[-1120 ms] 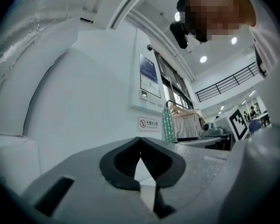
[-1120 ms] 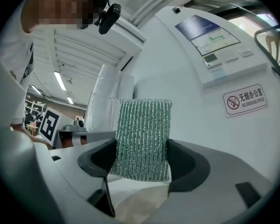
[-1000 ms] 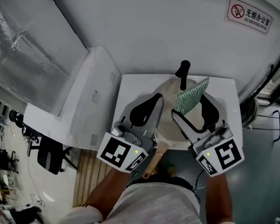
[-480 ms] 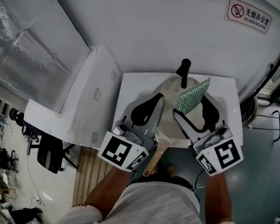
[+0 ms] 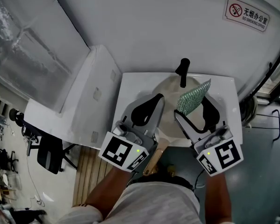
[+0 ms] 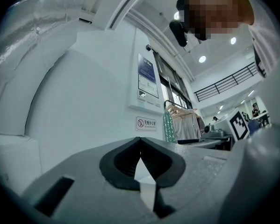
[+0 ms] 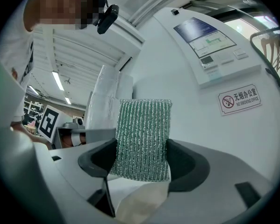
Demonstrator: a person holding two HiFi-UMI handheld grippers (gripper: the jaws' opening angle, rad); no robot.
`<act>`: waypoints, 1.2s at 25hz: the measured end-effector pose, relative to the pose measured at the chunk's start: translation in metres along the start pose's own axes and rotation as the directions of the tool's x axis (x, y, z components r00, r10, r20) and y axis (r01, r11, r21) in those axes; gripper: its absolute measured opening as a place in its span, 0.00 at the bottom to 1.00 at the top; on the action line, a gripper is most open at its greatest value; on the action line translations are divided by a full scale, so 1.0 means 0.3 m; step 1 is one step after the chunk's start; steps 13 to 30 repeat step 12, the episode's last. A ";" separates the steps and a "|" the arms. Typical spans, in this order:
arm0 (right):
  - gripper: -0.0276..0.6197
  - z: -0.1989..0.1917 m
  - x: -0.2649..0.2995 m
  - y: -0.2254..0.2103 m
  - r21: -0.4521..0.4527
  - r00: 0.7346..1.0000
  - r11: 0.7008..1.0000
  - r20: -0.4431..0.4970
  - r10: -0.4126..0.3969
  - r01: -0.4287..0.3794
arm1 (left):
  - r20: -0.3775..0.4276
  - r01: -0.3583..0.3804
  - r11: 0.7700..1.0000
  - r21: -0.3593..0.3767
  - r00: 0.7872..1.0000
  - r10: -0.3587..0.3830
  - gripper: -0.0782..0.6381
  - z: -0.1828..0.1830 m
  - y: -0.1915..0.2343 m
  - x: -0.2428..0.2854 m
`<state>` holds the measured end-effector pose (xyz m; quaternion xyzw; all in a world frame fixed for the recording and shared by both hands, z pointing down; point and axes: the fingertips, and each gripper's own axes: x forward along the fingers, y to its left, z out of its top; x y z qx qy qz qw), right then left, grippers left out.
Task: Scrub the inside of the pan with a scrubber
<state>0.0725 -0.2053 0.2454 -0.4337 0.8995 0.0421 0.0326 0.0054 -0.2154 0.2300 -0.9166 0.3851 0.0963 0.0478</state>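
A round pan with a pale inside point(image 5: 169, 88) lies on the white basin top point(image 5: 130, 85). Its wooden handle point(image 5: 154, 159) sticks out toward me under the left gripper's body. My right gripper point(image 5: 194, 107) hovers over the pan's right side, shut on a green mesh scrubber point(image 5: 192, 97) that stands upright between the jaws point(image 7: 142, 139). My left gripper point(image 5: 157, 98) is over the pan's left side, its jaws shut with nothing between them point(image 6: 140, 146). Both grippers point up and away from me; neither gripper view shows the pan.
A black tap or knob point(image 5: 183, 71) stands at the pan's far rim by the white wall. A white box-like cabinet point(image 5: 90, 97) adjoins the basin on the left. A no-smoking sign point(image 5: 248, 14) hangs on the wall. Floor and a wooden slat mat point(image 5: 86, 171) lie below left.
The right gripper and its scrubber have drifted very slightly to the right. The left gripper and pan stay where they were.
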 end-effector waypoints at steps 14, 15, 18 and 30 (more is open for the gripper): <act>0.57 -0.004 0.002 0.003 0.003 1.000 1.000 -0.001 -0.005 0.005 | 0.002 -0.003 1.000 -0.001 1.000 0.003 0.13 0.000 0.007 -0.007; 0.57 -0.004 0.002 0.003 0.003 1.000 1.000 -0.001 -0.005 0.005 | 0.002 -0.003 1.000 -0.001 1.000 0.003 0.13 0.000 0.007 -0.007; 0.57 -0.004 0.002 0.003 0.003 1.000 1.000 -0.001 -0.005 0.005 | 0.002 -0.003 1.000 -0.001 1.000 0.003 0.13 0.000 0.007 -0.007; 0.57 -0.004 0.002 0.003 0.003 1.000 1.000 -0.001 -0.005 0.005 | 0.002 -0.003 1.000 -0.001 1.000 0.003 0.13 0.000 0.007 -0.007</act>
